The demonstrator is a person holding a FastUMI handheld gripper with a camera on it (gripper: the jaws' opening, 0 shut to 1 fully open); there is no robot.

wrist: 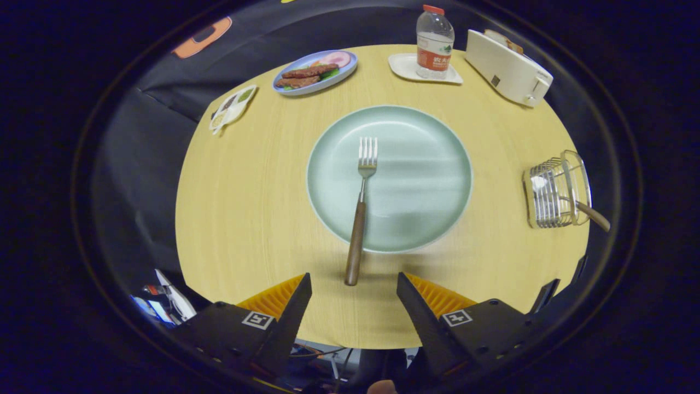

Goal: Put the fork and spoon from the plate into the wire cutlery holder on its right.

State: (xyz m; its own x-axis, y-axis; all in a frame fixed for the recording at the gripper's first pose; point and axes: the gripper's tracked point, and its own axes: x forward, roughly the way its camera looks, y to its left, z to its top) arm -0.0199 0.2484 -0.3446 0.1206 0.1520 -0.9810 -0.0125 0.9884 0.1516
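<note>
The gripper hangs spread and empty over the surface's near edge. The fork lies lengthwise straight ahead, handle end between the fingers, tines on the plate; wire cutlery holder near the right edge.

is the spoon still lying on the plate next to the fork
No, only the fork lies on the plate; a wooden-handled utensil already sits in the wire holder, and the open gripper holds nothing.
</note>
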